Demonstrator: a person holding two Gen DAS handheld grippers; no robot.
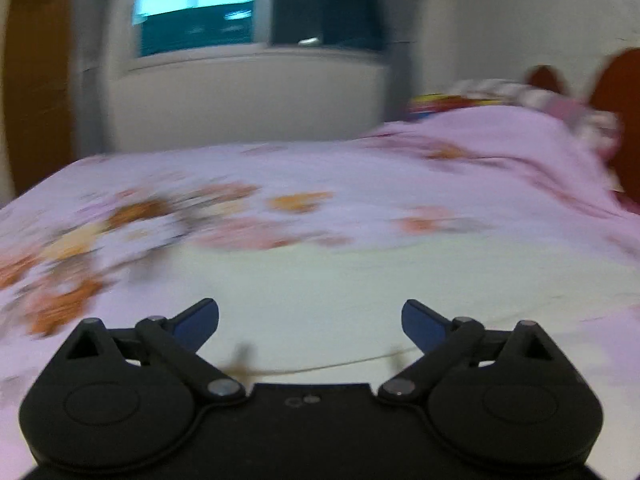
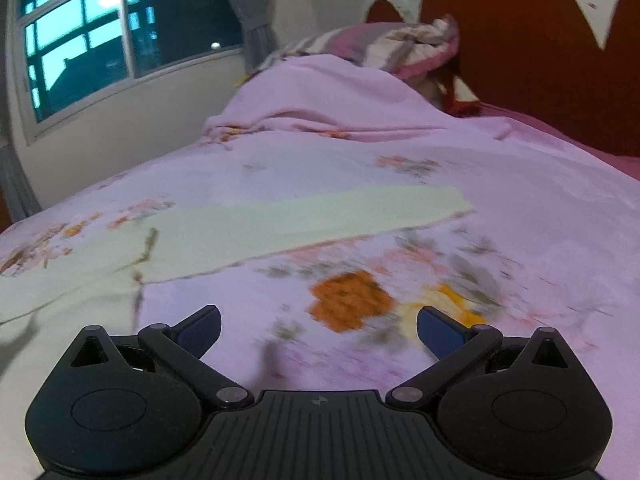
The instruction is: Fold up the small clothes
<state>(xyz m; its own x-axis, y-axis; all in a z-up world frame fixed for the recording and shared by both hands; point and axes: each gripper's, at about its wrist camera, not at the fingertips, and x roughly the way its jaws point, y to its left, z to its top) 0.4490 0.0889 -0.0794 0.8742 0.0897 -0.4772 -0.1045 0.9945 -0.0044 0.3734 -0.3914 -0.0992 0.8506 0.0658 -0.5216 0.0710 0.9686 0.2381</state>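
Note:
A pale cream garment [image 1: 360,292] lies flat on the pink flowered bed cover. In the left wrist view it fills the area just ahead of my left gripper [image 1: 310,320], which is open and empty, low over the cloth. In the right wrist view the same garment [image 2: 280,224] stretches from the left edge to the middle, with a straight edge facing me. My right gripper [image 2: 318,328] is open and empty, over the bare bed cover [image 2: 520,200] just right of the garment. The left wrist view is blurred.
A heap of bedding and a striped pillow [image 2: 400,48] lie at the head of the bed against a red-brown headboard [image 2: 540,60]. A window [image 2: 100,28] and white wall stand beyond the far side of the bed.

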